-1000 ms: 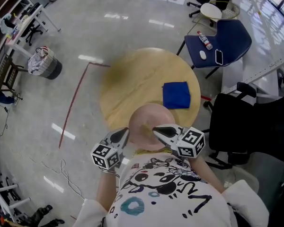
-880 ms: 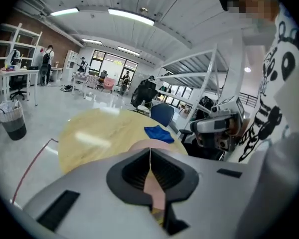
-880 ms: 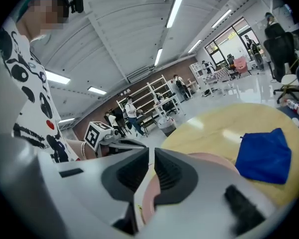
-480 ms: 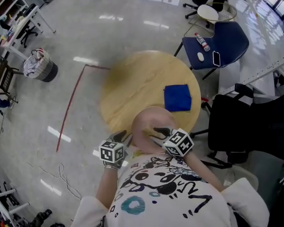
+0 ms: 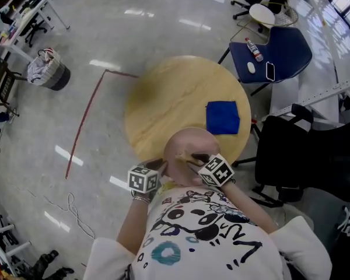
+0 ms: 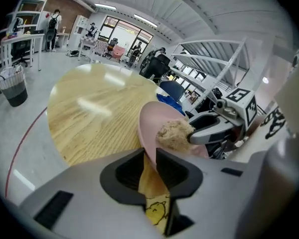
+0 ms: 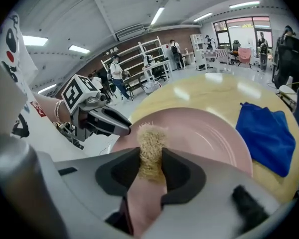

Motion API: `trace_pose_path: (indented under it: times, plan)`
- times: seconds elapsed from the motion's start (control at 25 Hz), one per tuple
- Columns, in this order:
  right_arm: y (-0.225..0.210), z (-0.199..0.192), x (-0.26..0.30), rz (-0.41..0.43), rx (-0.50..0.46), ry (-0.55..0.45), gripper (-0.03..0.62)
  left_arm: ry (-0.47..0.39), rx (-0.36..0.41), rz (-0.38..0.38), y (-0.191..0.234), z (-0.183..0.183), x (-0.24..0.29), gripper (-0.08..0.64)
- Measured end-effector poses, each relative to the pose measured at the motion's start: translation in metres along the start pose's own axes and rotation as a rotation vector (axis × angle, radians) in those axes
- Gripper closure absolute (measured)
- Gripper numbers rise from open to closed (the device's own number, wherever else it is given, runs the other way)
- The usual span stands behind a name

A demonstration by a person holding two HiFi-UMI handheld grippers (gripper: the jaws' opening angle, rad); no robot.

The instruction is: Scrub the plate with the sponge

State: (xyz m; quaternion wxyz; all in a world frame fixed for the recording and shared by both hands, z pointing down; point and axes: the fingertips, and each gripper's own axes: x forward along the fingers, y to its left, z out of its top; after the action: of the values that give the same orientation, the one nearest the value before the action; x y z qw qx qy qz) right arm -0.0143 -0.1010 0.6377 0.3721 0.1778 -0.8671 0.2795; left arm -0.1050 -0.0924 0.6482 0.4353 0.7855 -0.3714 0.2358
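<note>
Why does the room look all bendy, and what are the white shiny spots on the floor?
Left and right gripper views: wide lenses curve the ceiling lights and blacken the corners. Head view: the glossy floor mirrors lamps as white glare, and the left edge of the table looks smeared.

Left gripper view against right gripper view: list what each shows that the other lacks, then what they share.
Only left: a bin on the floor. Only right: a wrist with bracelets. Both: the table, the left tongs clamped on the plate rim, and the right tongs clamped on the sponge; both have just been closing.
</note>
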Motion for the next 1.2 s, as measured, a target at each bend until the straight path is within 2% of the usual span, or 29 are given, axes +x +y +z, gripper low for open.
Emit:
trace_pose_path:
  times: [0.2, 0.4, 0.56, 0.8, 1.0, 1.2]
  plan:
    - [-0.002, -0.001, 0.004, 0.04, 0.05, 0.03, 0.484, -0.036, -0.032, 0.055, 0.002, 0.001, 0.0, 0.483]
    - [0.009, 0.001, 0.009, 0.068, -0.037, 0.058, 0.506, -0.052, -0.056, 0.072, 0.002, 0.001, 0.0, 0.483]
    - [0.022, 0.008, 0.021, 0.121, -0.079, 0.077, 0.506, -0.031, -0.022, 0.077, 0.002, 0.001, 0.001, 0.483]
    - [0.019, 0.021, 0.03, 0.097, -0.14, 0.114, 0.506, -0.009, 0.022, 0.073, 0.001, 0.001, -0.002, 0.483]
    - [0.002, 0.034, 0.034, 0.069, -0.116, 0.092, 0.509, -0.007, 0.032, 0.079, 0.002, 0.001, -0.002, 0.483]
    - [-0.024, 0.048, 0.031, -0.002, -0.087, 0.069, 0.512, -0.009, 0.033, 0.086, 0.003, 0.002, -0.002, 0.483]
